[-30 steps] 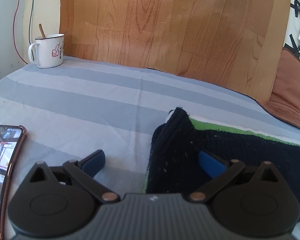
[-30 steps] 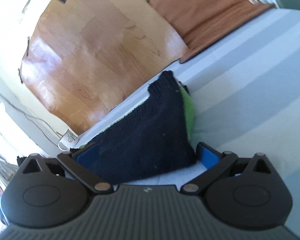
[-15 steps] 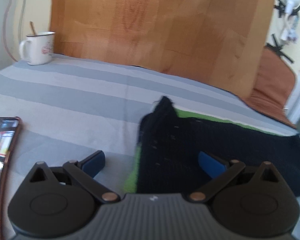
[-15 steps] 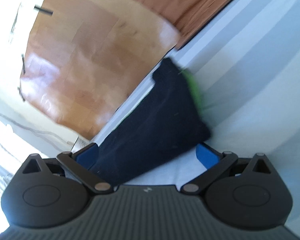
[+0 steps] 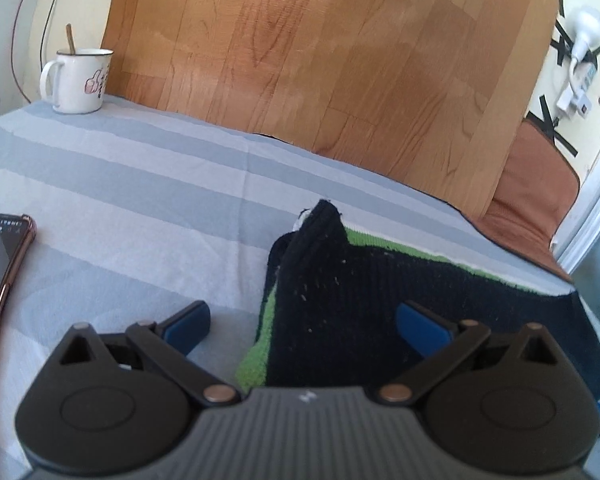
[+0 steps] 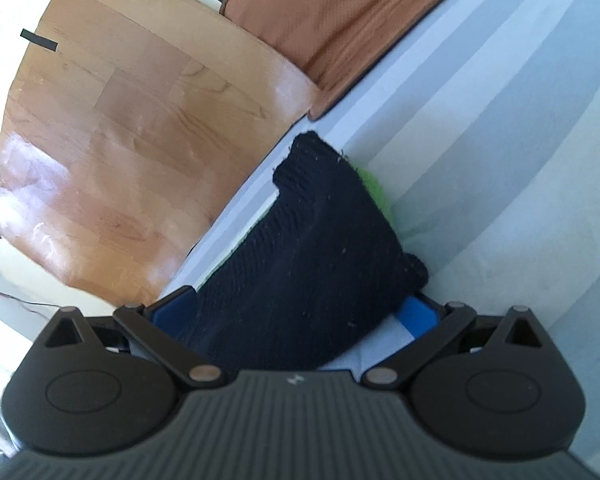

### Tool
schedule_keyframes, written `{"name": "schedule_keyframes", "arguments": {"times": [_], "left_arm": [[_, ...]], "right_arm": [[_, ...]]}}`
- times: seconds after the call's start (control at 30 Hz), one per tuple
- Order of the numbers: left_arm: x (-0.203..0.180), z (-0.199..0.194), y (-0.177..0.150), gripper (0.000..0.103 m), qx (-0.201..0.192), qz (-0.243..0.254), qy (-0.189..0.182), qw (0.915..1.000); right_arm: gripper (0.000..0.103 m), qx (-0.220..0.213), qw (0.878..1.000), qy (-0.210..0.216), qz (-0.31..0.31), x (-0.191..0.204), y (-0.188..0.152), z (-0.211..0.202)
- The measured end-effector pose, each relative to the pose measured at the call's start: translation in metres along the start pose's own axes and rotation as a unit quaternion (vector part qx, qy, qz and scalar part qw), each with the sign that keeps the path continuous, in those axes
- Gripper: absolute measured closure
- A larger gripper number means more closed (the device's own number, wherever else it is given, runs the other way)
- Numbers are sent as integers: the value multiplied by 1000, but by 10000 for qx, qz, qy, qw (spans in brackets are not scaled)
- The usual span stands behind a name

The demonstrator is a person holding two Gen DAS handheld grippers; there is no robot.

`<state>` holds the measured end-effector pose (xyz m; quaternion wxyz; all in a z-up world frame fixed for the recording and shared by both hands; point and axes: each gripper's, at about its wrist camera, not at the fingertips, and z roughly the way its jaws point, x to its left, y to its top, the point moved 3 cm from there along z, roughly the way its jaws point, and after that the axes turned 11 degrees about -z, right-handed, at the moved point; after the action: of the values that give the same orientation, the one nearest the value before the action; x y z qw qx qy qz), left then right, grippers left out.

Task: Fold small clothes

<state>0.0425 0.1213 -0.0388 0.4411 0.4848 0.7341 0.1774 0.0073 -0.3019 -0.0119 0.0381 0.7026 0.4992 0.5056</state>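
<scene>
A small dark navy knit garment [image 5: 364,280] with a green layer under it lies folded on the grey striped cloth [image 5: 140,184]. My left gripper [image 5: 302,320] is open, its blue pads wide apart over the garment's left end. In the right wrist view the same garment [image 6: 308,252] lies between the blue pads of my right gripper [image 6: 296,312], which is open over the garment's other end. Neither gripper pinches the fabric.
A white enamel mug [image 5: 78,80] with a spoon stands at the far left. A phone [image 5: 0,272] lies at the left edge. A wood-pattern sheet [image 5: 320,52] covers the wall behind, with a brown mat [image 5: 536,192] to its right.
Both grippers stay open. The left view has shifted so the garment sits more between its fingers. The right gripper has tilted and drawn closer over the garment's end.
</scene>
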Motion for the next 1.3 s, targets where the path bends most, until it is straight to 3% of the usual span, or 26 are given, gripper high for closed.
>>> {"name": "schedule_keyframes", "arguments": {"times": [0.13,0.23,0.4,0.5,0.67,0.73,0.83,0.97,1.03,1.17,1.3], "left_arm": [[-5,3,-1,4,117,213,1,9997],[-13,7,-3,8,128,509,209,9984],[-16,11,-4,6,127,724,388,9965],[-15,12,-4,4,123,744,441,9962],[-16,14,-3,3,128,756,476,9959],[-16,13,-3,3,129,752,476,9959],[-14,11,-1,4,121,675,418,9968],[6,-6,9,4,-204,-22,-164,9997],[21,-12,14,3,-359,-473,-258,9979],[45,-23,21,3,-654,-1101,-353,9911],[60,-38,26,0,-1132,-1499,-401,9814]], "right_arm": [[6,-47,9998,-5,182,-5,-7,-12],[30,-127,9997,-130,176,-9,-1,-3],[40,-350,9991,-217,-94,-7,12,22],[51,-482,9981,-207,-335,-8,12,28],[61,-415,9986,-138,-300,-10,12,24],[63,-468,9969,-180,-614,2,13,20],[64,-631,9838,-214,-1663,40,13,10],[64,-684,9451,-208,-3188,102,8,10],[65,-651,9147,-172,-3986,137,-2,20],[66,-438,8337,47,-5505,199,-43,50],[67,-24,7559,343,-6537,228,-97,89]]}}
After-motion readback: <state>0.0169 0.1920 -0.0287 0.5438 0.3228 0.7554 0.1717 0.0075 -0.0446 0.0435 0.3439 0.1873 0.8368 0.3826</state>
